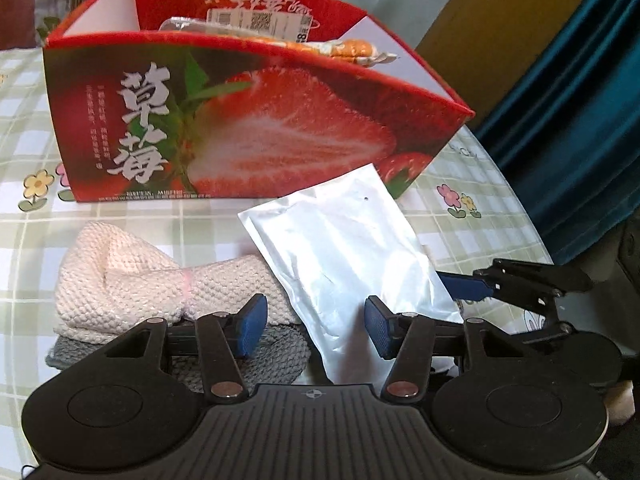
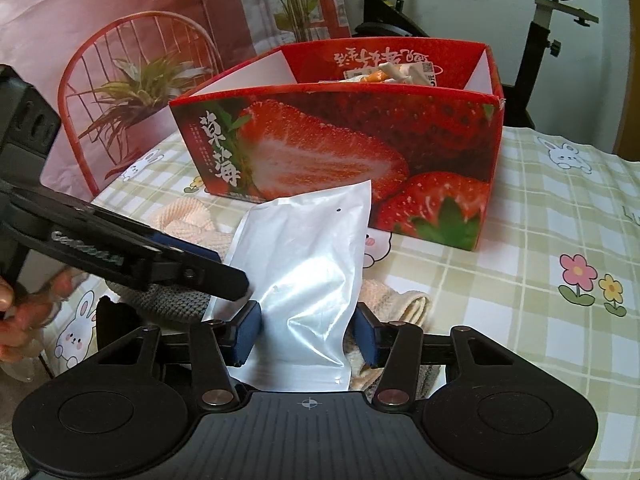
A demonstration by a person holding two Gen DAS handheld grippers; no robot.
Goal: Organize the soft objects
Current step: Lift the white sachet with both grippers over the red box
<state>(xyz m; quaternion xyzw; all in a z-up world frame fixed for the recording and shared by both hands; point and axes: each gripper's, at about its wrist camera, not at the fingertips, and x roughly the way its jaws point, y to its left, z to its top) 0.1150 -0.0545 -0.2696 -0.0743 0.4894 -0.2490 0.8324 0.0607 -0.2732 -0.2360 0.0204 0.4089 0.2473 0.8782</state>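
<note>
In the right wrist view, the right tongs (image 2: pixel 308 334) sat at the lower centre of the frame with a silver foil pouch (image 2: pixel 304 264) standing between the two blue pads (image 2: pixel 250 330). Both pads pressed against the pouch's lower edges, so these tongs were partly closed and gripping it. The pouch leaned up toward the red strawberry box (image 2: pixel 360 148), which stood on the checked desk (image 2: pixel 540 220) in the upper middle of the frame with some packets showing above its rim.

In the left wrist view, the left tongs (image 1: pixel 316 332) filled the bottom of the frame, about half open. The right pad (image 1: pixel 378 332) lay just beside the pouch (image 1: pixel 340 256), while the left pad (image 1: pixel 252 322) sat over a cream knitted cloth (image 1: pixel 132 284); whether either pad touched anything could not be told. A grey knitted cloth (image 1: pixel 276 360) lay under the cream one. The right tongs (image 1: pixel 472 286) reached in from the right edge to the pouch.
</note>
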